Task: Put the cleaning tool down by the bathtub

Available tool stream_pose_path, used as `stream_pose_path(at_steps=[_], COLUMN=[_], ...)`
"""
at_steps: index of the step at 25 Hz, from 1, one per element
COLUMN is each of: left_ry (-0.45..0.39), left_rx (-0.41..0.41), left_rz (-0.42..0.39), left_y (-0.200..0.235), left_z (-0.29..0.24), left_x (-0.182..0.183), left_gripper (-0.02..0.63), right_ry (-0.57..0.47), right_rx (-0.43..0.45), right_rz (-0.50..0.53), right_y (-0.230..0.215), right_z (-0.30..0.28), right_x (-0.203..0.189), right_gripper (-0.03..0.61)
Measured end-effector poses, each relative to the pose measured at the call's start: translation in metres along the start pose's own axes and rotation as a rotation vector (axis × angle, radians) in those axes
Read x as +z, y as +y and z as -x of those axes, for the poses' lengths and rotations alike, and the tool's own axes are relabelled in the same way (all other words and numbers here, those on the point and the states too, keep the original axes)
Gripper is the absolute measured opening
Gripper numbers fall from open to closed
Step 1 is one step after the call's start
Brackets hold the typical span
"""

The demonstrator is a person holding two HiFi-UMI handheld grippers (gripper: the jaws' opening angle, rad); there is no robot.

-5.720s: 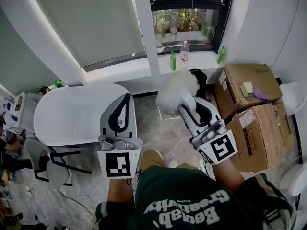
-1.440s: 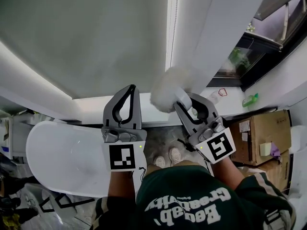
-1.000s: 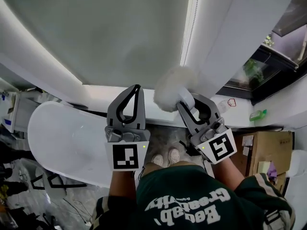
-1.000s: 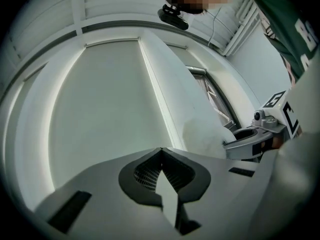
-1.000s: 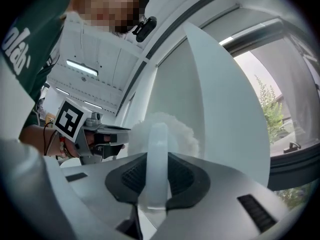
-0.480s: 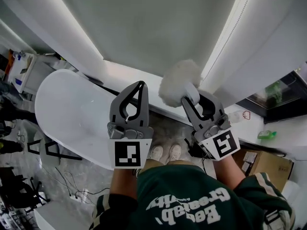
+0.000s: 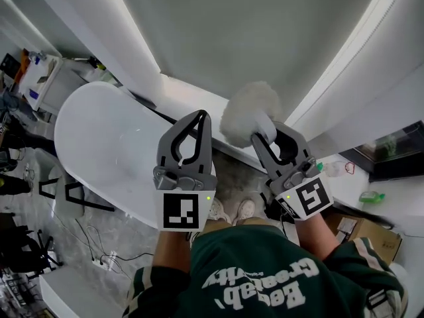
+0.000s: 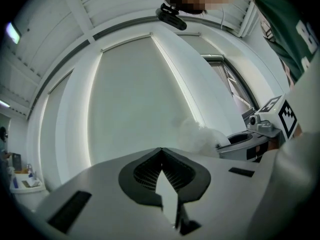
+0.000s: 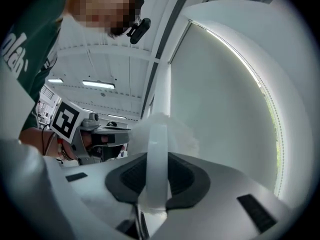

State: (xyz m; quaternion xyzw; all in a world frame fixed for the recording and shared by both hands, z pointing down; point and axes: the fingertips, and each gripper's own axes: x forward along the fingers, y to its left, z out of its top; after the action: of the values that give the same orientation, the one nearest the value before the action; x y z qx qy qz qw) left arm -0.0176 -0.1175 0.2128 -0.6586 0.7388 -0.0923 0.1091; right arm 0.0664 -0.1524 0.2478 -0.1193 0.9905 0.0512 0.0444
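Cleaning tool [image 7: 250, 116] is pinched by its handle in right gripper [image 7: 268, 136], fluffy head forward. Bathtub [image 7: 99, 144] is seen down-left, nearer the closed, empty left gripper [image 7: 201, 114].

Head camera looks steeply down on left tool [image 7: 201, 114] and right tool [image 7: 263, 133]; tool cameras face closely up along their jaws, sharing the blind [image 8: 130, 99].

Both forearms reach forward side by side. The left gripper [image 7: 200, 116] has its jaws pressed together with nothing between them. The right gripper [image 7: 270, 136] clamps the cleaning tool [image 7: 248, 108] by its handle.
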Motion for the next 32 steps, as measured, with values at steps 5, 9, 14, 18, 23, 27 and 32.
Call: stream_pose_path(at_steps=[5,9,14,18,23,27,32], left_ry=[-0.002,-0.013,-0.008,-0.007,-0.02,-0.014,-0.007], left_rx=[-0.004,0.012,0.014,0.006,-0.006,-0.009,-0.005], left_rz=[-0.022,0.017,0.018,0.025,0.021,0.015,0.026], left_y=[0.022,0.036,0.056,0.066,0.086,0.094,0.105], left_z=[0.009,0.014,0.022,0.028,0.031,0.033,0.03], left_x=[-0.005,-0.009,-0.017,-0.026,-0.034,-0.04,-0.049], left_gripper=[0.003,0.003,0.003,0.003,0.003,0.003,0.003], right_ry=[0.006,0.016,0.034,0.042,0.061,0.073,0.098], right_rx=[0.005,0.011,0.02,0.017,0.009,0.008,0.03], right_rz=[0.015,0.013,0.024,0.021,0.023,0.015,0.001], right_y=[0.012,0.02,0.034,0.044,0.054,0.06,0.064], right_z=[-0.021,-0.031,-0.048,-0.061,-0.081,-0.089,-0.105], right_x=[0.003,0.0,-0.003,-0.01,-0.018,-0.026,-0.04], right_gripper=[0.092,0.092,0.092,0.092,0.092,0.092,0.092])
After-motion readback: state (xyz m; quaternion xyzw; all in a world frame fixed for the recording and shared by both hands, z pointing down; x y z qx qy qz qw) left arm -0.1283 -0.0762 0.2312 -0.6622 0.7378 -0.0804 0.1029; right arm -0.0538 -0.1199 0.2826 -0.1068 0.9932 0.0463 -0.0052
